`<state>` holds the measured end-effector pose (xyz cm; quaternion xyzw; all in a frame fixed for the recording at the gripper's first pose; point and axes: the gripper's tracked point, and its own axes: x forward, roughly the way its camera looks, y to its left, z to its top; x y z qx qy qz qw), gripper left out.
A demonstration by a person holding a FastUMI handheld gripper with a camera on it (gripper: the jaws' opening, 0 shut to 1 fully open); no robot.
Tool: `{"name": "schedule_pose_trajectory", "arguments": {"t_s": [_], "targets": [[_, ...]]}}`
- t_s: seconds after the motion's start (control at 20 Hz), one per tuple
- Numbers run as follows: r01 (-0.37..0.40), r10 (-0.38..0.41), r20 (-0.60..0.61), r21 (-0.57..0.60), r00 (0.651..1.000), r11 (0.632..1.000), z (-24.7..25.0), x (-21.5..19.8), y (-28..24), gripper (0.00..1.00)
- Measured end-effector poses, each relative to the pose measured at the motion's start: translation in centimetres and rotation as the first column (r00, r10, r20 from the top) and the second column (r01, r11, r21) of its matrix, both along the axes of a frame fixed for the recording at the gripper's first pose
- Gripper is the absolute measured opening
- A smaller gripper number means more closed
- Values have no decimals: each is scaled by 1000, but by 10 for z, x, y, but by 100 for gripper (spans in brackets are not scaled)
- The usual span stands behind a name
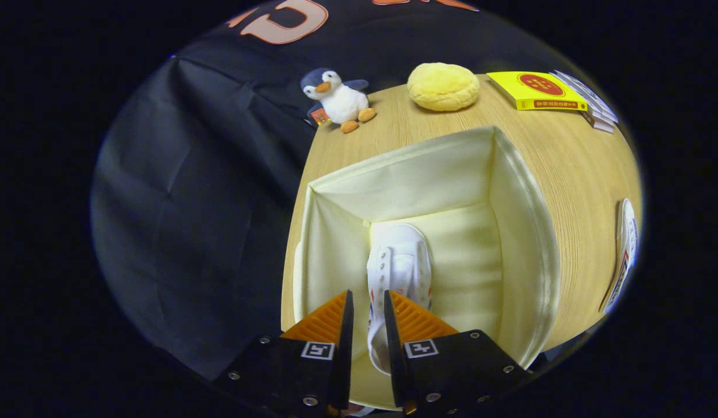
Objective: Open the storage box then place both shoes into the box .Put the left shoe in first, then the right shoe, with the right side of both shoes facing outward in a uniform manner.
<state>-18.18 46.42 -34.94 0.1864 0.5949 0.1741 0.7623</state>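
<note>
Holding a white canvas sneaker [398,264] by its heel end, the tongs [369,310] stand narrow, both fingers pressing its sides, probably to lower it straight into the open cream fabric storage box [524,232] on the counter [574,157]. The second sneaker [623,255] waits well right of the tongs, outside the box.

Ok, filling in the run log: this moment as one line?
stage: first shoe going into open storage box | gripper: shut on shoe, inside box | second shoe: on table, beside box
</note>
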Motion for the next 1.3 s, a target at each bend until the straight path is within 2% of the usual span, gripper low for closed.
{"name": "schedule_pose_trajectory", "arguments": {"t_s": [0.05,0.15,0.2,0.25,0.4,0.6,0.75,1.0,1.15,1.3], "targets": [[-22,21,30,21,999,1000,9,1,-4,31],[-55,52,104,31,993,998,22,6,-21,39],[-67,64,139,20,988,998,26,9,-32,49],[-70,69,169,2,983,998,28,12,-47,54],[-48,59,245,-51,968,998,35,18,-100,65],[30,14,314,-136,949,990,32,18,-184,78],[117,-42,334,-210,942,971,19,15,-254,80],[225,-117,291,-374,950,900,-22,-18,-371,80],[242,-144,244,-442,959,864,-45,-48,-414,80],[223,-152,184,-475,971,851,-69,-73,-433,78]]}}
